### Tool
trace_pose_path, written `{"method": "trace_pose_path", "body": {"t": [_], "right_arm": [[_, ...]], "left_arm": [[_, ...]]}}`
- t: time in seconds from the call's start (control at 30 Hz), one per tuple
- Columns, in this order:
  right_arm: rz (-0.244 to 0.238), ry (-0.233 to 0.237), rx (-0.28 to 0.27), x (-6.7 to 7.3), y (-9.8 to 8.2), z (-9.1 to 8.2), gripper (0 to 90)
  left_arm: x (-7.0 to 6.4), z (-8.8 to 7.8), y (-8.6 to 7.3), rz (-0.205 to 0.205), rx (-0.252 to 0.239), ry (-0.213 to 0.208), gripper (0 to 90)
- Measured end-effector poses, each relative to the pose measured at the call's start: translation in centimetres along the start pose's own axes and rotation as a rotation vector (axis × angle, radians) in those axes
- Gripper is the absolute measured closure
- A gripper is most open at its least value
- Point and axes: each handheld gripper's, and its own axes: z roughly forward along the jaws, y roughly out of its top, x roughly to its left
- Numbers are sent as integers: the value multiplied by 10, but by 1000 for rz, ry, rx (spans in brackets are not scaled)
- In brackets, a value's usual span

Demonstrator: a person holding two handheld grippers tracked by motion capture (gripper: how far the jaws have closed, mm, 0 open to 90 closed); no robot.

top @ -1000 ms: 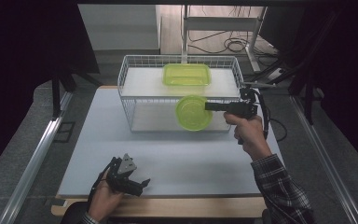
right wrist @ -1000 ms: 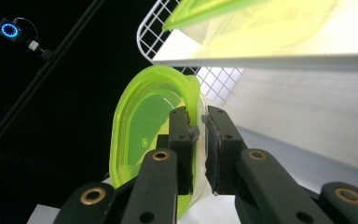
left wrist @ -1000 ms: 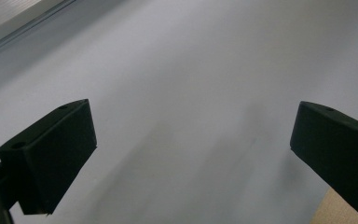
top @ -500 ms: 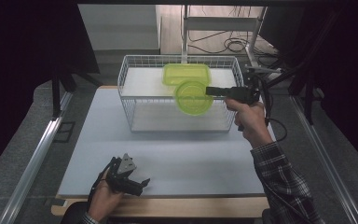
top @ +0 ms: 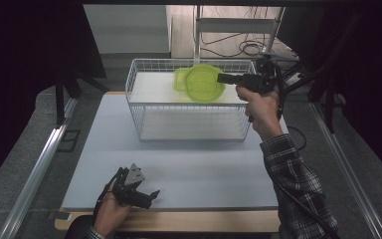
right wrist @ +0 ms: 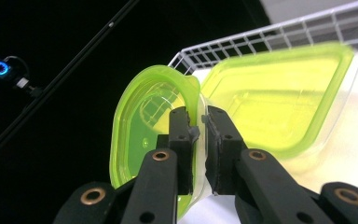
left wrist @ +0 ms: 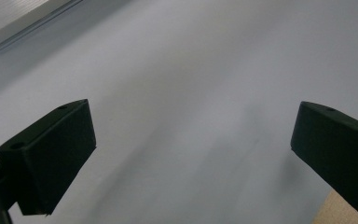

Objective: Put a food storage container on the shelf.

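The pale table (top: 189,179) is taking up most of the scene, and a white wire basket (top: 144,107) is standing at its far side. A rectangular green-lidded container (right wrist: 279,102) is lying inside the basket toward its back right part. In front of it a round green container (top: 204,83) is hanging in the air over the basket's upper right area, tilted up on edge so its face is turned toward the near side of the table.

The right gripper (top: 224,78) is reaching in from the right, level with the basket's top rim, and its jaws are squeezing nearly together on the rim of that round container; in the right gripper view (right wrist: 198,128) the green edge is sitting pinched between the two black pads, with the rectangular container just behind it.

The left gripper (top: 146,198) is resting low at the near left edge of the table, well apart from the basket. Its jaws are standing wide apart (left wrist: 191,154) over bare table surface, holding nothing.
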Motion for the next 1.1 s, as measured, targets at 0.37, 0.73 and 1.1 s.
{"method": "trace_pose_path", "body": {"t": [0.37, 0.73, 1.1], "right_arm": [[10, -65, -43, -4, 23, 15, 811], [27, -112, -52, -9, 32, 32, 811], [-29, -253, -60, -1, 36, 43, 747]], "left_arm": [[0, 0, 0, 5, 3, 1, 0], [1, -1, -1, 3, 3, -1, 0], [0, 0, -1, 14, 9, -4, 0]]}}
